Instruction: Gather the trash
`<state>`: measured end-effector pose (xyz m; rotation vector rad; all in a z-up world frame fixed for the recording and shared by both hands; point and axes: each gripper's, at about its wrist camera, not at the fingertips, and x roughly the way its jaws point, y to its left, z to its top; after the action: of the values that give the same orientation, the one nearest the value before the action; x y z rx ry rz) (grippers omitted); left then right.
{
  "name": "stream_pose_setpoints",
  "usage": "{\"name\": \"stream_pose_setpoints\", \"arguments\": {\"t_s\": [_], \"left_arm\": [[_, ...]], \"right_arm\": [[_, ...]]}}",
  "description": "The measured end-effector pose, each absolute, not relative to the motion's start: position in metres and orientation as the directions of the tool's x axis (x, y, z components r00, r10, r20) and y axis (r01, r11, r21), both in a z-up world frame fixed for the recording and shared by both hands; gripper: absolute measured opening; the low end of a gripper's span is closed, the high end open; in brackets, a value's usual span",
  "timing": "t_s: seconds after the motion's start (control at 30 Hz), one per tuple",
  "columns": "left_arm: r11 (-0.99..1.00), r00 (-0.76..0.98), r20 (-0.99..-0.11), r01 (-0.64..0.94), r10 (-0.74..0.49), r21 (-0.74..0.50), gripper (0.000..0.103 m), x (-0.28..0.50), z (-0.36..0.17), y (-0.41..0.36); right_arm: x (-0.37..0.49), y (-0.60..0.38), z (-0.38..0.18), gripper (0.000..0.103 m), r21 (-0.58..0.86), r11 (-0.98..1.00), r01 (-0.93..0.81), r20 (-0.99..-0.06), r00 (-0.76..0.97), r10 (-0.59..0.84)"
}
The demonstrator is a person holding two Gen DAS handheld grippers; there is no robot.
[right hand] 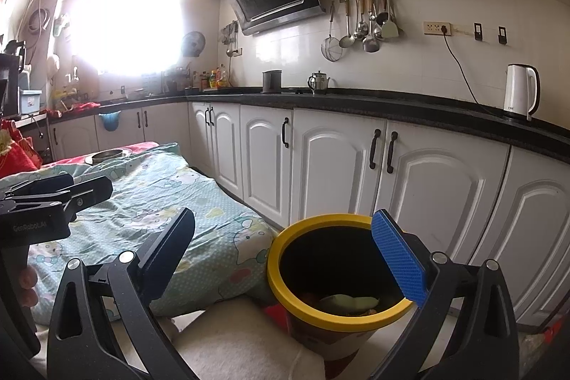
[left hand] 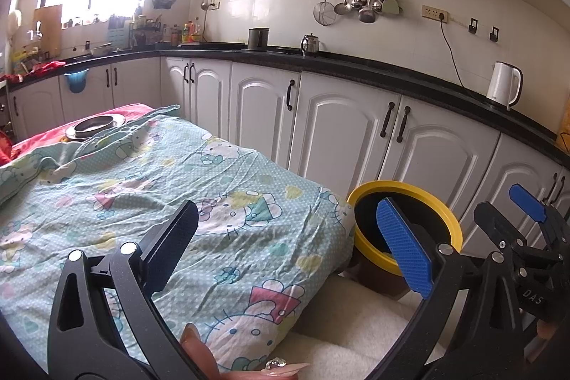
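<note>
Trash bin (right hand: pixel 342 276), round, dark-walled with a glossy yellow rim, is set on a pale fleecy mat (right hand: pixel 231 344) beside a wrinkled cartoon-print quilt (left hand: pixel 142 187). Greenish scraps (right hand: pixel 351 302) inside are shown only by the right view. Right gripper (right hand: pixel 285 259) and left gripper (left hand: pixel 285 244) are held wide apart, empty.

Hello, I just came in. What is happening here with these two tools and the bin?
A person holds a pair of tongs in each hand, in a kitchen, to collect trash. Both the left tongs and the right tongs are open and hold nothing. The yellow-rimmed bin stands beside a table covered with a cartoon-print cloth, and some scraps already lie inside it. The right tongs hover over the bin's opening. No loose trash shows on the cloth; only a metal bowl sits at its far end.
</note>
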<state>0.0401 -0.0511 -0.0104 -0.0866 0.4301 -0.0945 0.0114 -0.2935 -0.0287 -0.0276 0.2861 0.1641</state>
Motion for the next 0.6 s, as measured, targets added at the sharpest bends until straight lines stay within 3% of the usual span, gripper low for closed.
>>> {"name": "stream_pose_setpoints", "arguments": {"t_s": [0.6], "left_arm": [[0.992, 0.906, -0.408, 0.075, -0.112, -0.106, 0.092, 0.0396, -0.0092, -0.0503]], "right_arm": [[0.0084, -0.2966, -0.0258, 0.097, -0.004, 0.986, -0.164, -0.274, 0.949, 0.157]]}}
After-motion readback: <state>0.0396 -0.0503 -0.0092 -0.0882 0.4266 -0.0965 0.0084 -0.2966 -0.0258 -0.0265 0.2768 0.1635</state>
